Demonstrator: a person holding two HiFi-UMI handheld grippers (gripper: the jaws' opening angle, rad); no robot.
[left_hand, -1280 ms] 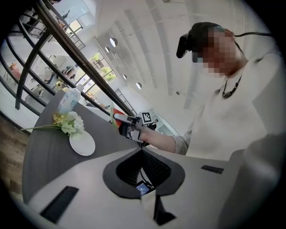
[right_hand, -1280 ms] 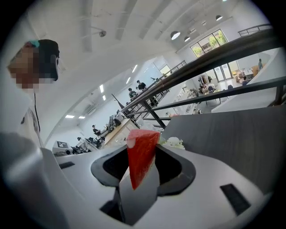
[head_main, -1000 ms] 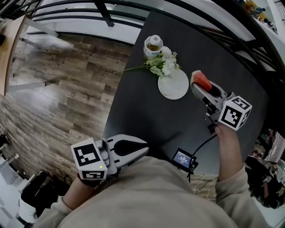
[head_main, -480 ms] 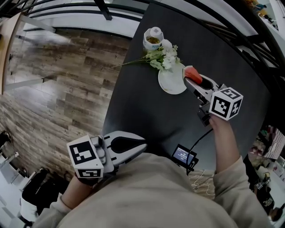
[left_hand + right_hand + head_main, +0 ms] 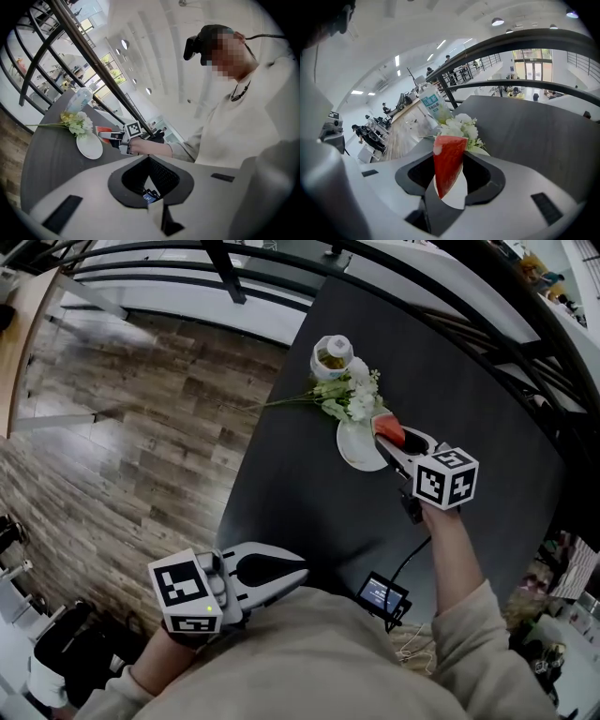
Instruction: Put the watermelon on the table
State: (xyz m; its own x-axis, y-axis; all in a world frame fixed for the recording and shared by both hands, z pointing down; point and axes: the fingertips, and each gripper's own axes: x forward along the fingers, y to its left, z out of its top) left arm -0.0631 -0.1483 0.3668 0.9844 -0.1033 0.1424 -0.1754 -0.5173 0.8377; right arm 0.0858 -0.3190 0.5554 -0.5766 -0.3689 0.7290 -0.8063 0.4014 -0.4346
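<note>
Beside wooden floor (image 5: 141, 427), dark table (image 5: 450, 371), white plate (image 5: 354, 451)

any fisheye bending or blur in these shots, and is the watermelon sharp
Right gripper view: strong fisheye, the railing bows into arcs and the corners go black, but the watermelon is sharp. Left gripper view: the same bending and dark corners, with very bright light behind the bars. Head view: the wooden floor smears at upper left, while the table looks crisp.
</note>
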